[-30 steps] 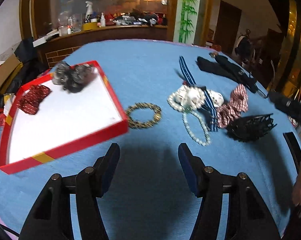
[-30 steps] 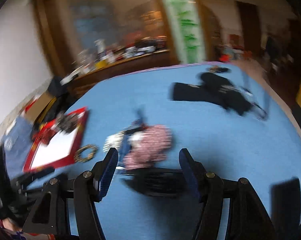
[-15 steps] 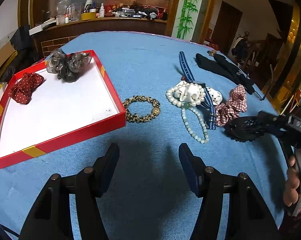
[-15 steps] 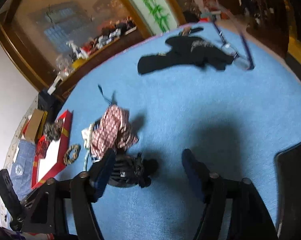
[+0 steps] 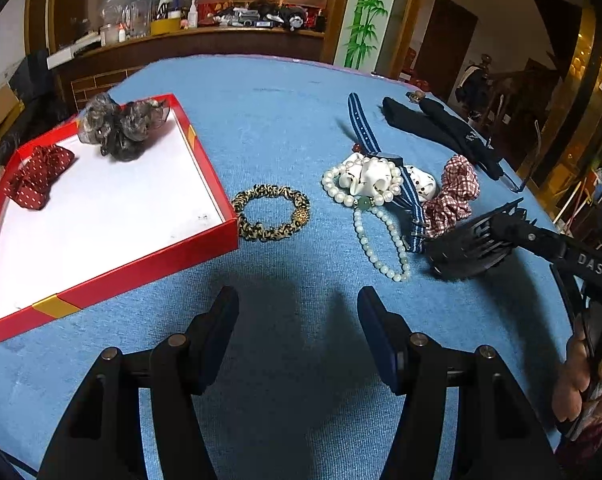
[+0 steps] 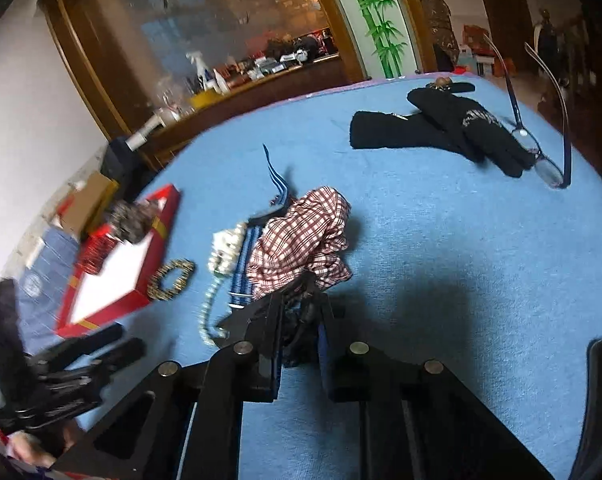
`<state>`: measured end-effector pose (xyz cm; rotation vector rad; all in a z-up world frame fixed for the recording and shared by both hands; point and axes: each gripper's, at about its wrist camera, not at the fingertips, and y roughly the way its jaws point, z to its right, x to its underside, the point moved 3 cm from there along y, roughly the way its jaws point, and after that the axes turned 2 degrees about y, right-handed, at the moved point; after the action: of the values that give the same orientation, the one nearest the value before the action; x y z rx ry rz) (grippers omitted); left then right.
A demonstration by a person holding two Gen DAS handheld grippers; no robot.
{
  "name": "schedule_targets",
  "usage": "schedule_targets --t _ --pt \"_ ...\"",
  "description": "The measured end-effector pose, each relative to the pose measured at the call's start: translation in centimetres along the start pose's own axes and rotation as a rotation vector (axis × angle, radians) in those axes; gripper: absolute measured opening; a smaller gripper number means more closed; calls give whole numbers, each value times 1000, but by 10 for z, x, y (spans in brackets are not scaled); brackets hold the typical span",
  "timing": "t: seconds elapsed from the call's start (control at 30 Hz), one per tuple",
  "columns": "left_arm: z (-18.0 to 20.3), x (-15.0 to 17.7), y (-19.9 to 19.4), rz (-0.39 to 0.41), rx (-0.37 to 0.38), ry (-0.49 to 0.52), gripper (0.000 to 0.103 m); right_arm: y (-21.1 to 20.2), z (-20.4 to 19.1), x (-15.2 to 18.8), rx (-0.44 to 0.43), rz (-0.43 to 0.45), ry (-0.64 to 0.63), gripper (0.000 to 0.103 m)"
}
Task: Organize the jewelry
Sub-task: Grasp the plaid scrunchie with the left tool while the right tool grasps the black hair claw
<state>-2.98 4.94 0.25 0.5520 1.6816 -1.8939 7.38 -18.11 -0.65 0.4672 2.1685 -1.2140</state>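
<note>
right gripper [image 6: 299, 332] clenched on the black claw hair clip [image 6: 297, 320] at lower centre of the right wrist view, fingers pinching it from both sides; clip sits on the blue tablecloth [image 6: 441, 248], touching the lower edge of the red checked scrunchie [image 6: 301, 240]. in the left wrist view the same clip [image 5: 469, 240] is at right middle with the right gripper's finger over it. left gripper [image 5: 297, 320] released, jaws wide apart, nothing between them, low centre of frame above bare cloth. leopard print scrunchie [image 5: 271, 218] lies ahead of it, just beside the corner of the red tray [image 5: 141, 276]. pearl necklace [image 5: 377, 216] and blue striped strap [image 5: 411, 196] right of that, overlapping. tray holds a red dotted bow [image 5: 37, 176] and grey scrunchie [image 5: 121, 128], upper left. black gloves [image 6: 441, 128] and eyeglasses [image 6: 541, 152] upper right of right wrist view.
</note>
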Motion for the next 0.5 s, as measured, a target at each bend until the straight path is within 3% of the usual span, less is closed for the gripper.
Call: schedule_targets --t 0.23,0.5 --pt "18 -19 7 -35 32 17 60 -34 8 -12 -4 141 46 14" --pt "100 -56 27 -14 74 235 64 -48 25 -20 44 190 107 14"
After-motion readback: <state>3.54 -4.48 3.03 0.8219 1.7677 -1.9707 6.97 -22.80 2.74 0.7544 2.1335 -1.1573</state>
